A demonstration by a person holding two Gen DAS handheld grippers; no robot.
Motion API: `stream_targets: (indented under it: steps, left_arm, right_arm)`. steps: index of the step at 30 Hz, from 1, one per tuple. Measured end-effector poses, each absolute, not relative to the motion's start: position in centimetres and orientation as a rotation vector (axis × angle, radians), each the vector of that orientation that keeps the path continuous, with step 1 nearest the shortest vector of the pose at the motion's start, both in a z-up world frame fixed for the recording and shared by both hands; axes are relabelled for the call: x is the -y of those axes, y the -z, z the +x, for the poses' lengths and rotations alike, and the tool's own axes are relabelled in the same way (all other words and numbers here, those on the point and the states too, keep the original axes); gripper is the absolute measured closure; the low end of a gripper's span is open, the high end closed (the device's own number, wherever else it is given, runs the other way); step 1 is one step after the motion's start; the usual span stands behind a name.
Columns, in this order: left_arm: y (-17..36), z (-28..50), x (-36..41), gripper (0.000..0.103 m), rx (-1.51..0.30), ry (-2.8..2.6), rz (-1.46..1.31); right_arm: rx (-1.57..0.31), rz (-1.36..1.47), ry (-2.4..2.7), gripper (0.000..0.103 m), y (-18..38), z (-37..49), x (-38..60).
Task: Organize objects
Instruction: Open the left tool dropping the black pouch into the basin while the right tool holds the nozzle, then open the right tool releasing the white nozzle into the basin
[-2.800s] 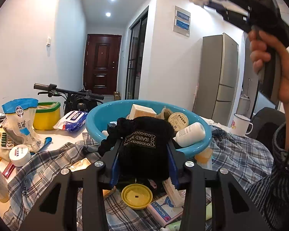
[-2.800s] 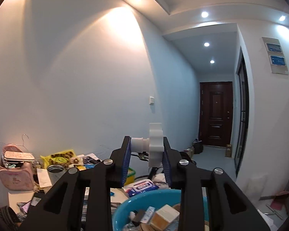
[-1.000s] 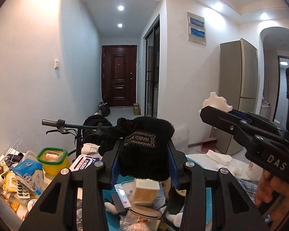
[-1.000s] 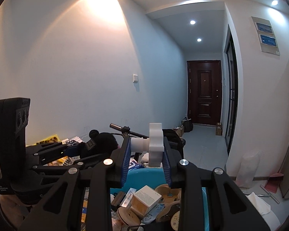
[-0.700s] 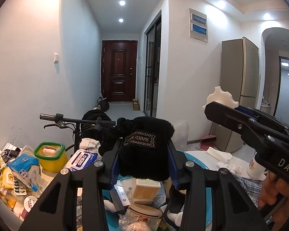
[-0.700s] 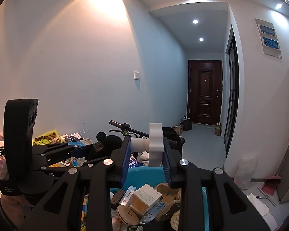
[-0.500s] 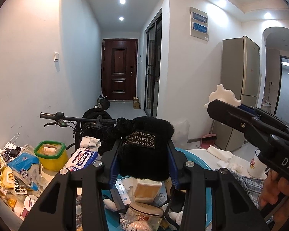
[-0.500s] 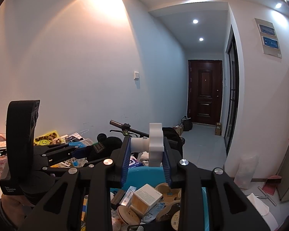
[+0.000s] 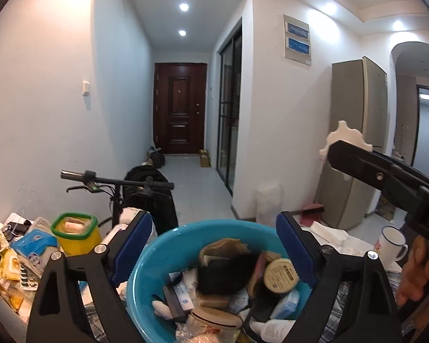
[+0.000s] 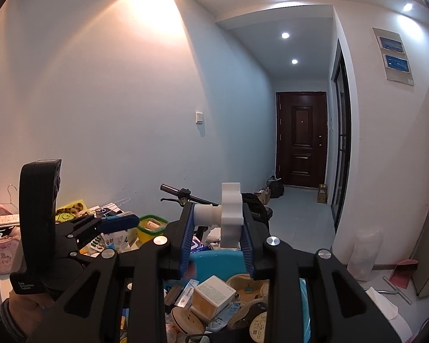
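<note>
The left gripper (image 9: 214,245) hangs wide open, empty, above the blue basin (image 9: 146,260). The right gripper (image 10: 217,228), clamping the white knob (image 10: 228,214), should release centrally over the basin.

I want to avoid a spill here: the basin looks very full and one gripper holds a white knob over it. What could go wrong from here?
1. The blue basin is heaped; the black pouch lies on top, so adding more may push things over the rim.
2. If the right gripper drops the white knob, it may bounce off the boxes.
3. The open left gripper straddles the basin and could bump it.
</note>
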State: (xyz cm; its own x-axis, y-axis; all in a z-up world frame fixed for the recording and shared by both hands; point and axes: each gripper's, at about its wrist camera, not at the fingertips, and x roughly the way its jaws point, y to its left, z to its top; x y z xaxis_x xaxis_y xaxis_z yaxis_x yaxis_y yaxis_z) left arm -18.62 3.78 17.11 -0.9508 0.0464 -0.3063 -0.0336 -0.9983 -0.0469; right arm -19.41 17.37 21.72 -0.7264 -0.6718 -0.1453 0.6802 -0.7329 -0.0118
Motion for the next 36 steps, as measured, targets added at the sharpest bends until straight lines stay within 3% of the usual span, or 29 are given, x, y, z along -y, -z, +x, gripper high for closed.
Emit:
stream_targets:
  steps: [28,29,30,31,32,36]
  left_arm:
    - [-19.0,-16.5,-1.4,0.013,0.145,-3.075,-0.446]
    - [-19.0,-16.4,-1.3,0.013,0.154,-3.075,-0.445]
    - [-19.0,-16.3,-1.1,0.013,0.159,-3.075,-0.444]
    - [-19.1,-16.3,-1.0,0.013,0.163,-3.076,-0.442]
    - [-19.1,-16.2,-0.9,0.013,0.167,-3.077,-0.441]
    - [-19.1,-16.1,-0.7,0.013,0.173,-3.073,-0.443]
  right_arm:
    - [-0.126,0.199,2.378,0.073,-21.0,-19.1,-15.8]
    - [-0.123,0.199,2.377,0.060,-21.0,-19.1,-15.8]
    - [-0.117,0.195,2.377,0.026,-21.0,-19.0,-15.8]
    - [-0.113,0.181,2.381,0.010,-21.0,-18.8,-15.9]
    - [-0.107,0.147,2.391,0.001,-21.2,-18.5,-16.0]
    - [-0.089,0.098,2.409,0.001,-21.8,-17.5,-16.5]
